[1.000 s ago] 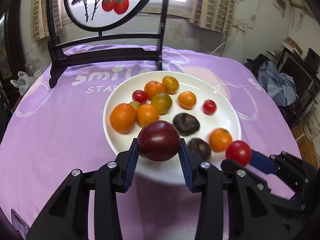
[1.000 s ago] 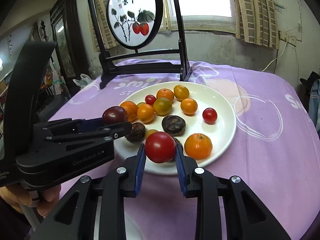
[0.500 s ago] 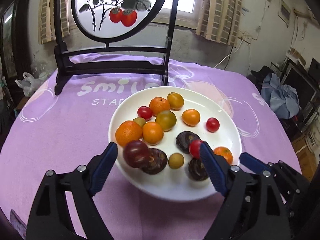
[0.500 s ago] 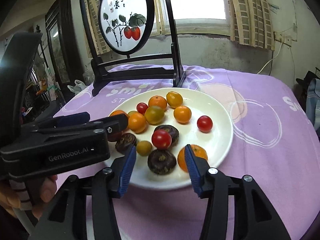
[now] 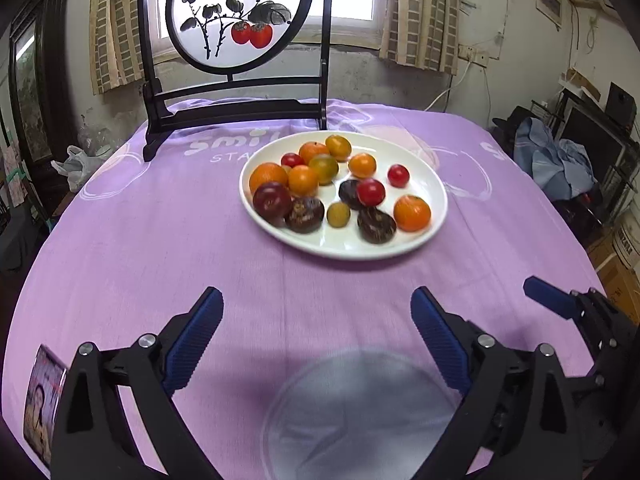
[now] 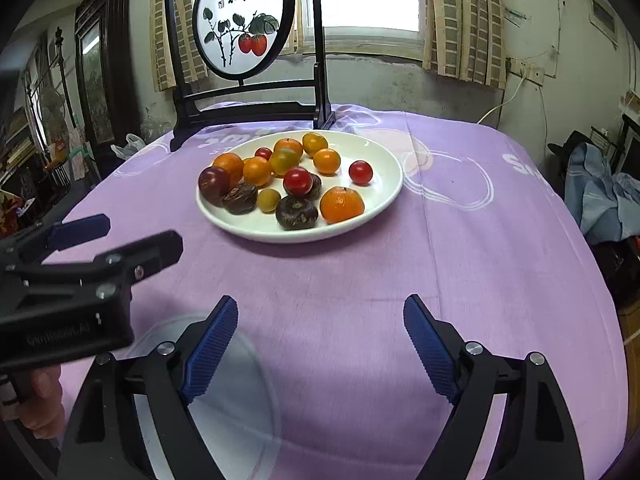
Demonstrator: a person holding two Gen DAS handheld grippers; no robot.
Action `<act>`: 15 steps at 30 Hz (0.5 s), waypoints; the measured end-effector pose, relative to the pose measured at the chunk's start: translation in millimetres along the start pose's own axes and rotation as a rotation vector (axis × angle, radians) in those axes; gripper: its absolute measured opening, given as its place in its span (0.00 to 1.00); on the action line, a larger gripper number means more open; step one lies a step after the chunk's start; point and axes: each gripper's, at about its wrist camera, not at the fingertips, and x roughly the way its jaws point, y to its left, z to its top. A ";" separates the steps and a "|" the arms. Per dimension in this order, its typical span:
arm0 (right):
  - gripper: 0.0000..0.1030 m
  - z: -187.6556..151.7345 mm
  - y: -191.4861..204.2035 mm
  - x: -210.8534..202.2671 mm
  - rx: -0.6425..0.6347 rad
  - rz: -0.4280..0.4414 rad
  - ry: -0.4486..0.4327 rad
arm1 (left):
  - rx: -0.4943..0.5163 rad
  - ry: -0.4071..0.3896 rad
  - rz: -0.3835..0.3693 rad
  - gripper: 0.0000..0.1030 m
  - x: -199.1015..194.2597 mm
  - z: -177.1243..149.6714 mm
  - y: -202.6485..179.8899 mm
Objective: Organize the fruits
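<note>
A white plate (image 5: 434,184) (image 6: 388,168) on the purple cloth holds several fruits: oranges, small red tomatoes, dark brown fruits. A dark purple plum (image 5: 272,200) (image 6: 214,182) lies at the plate's left rim. A red tomato (image 5: 371,192) (image 6: 298,181) rests on a dark fruit mid-plate. My left gripper (image 5: 316,308) hangs well short of the plate, its jaws opening wide with nothing between them. My right gripper (image 6: 320,316) is likewise back from the plate, its jaws opening and empty. The left gripper's body (image 6: 80,280) shows at the left of the right wrist view.
A clear empty plate (image 5: 360,412) (image 6: 224,396) lies on the cloth under the grippers. A dark wooden stand with a round painted screen (image 5: 240,12) (image 6: 242,20) rises behind the fruit plate. A small photo card (image 5: 42,400) lies at the cloth's near left edge.
Both grippers let go: the plum dropped at the plate's left rim and the red tomato landed mid-plate. Both then drew back from the plate with their jaws spread wide.
</note>
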 end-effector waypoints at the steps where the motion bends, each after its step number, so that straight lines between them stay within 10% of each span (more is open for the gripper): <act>1: 0.84 -3.9 -0.6 -4.3 0.004 0.001 -0.001 | 0.001 0.003 0.003 0.91 -3.3 -4.7 -0.7; 15: 0.88 -46.5 -0.5 -33.6 0.027 0.004 0.012 | -0.038 0.041 -0.029 0.91 -31.4 -51.3 9.1</act>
